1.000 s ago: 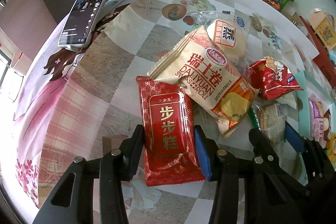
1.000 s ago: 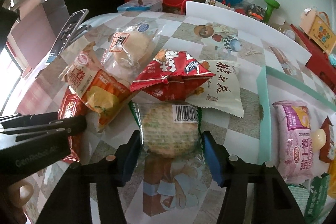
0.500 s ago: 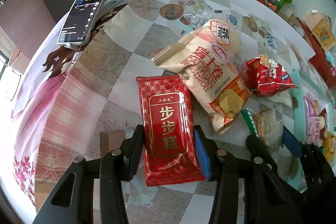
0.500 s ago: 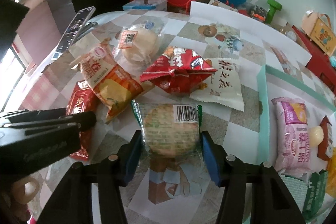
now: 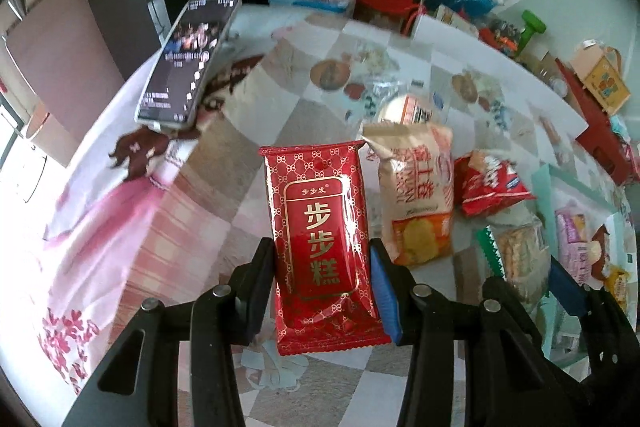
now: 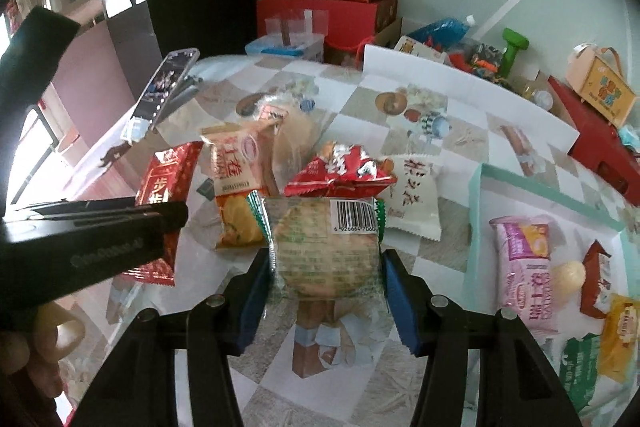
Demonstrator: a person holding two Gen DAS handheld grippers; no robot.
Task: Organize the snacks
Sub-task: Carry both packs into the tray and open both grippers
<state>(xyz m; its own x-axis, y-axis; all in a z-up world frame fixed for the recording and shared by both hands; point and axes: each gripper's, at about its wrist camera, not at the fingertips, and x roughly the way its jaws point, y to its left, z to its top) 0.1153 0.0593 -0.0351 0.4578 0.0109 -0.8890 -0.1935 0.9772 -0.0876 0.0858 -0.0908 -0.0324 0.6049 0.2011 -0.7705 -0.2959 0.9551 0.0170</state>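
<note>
left gripper (image 5: 322, 281): clamping the red cake packet (image 5: 318, 227) by its long sides, packet standing upright between the pads.
right gripper (image 6: 326, 287): gripping the clear-wrapped round biscuit (image 6: 326, 251), barcode end pointing away.
change: a second ago both packets were lying flat on the table (image 5: 240, 163); both are now lifting clear of it, the snack pile (image 6: 280, 155) dropping lower in view.
landmark: teal tray (image 6: 478, 211).
pile: sitting just left of the tray: beige roll pack, red chip bag, white pack, clear bun.
tray: holding a pink pack (image 6: 524, 267) and others; left part bare.
edges: phone (image 5: 188, 59) leaning far left of the tray near the table edge.
room: bare tablecloth lying beneath both grippers.
</note>
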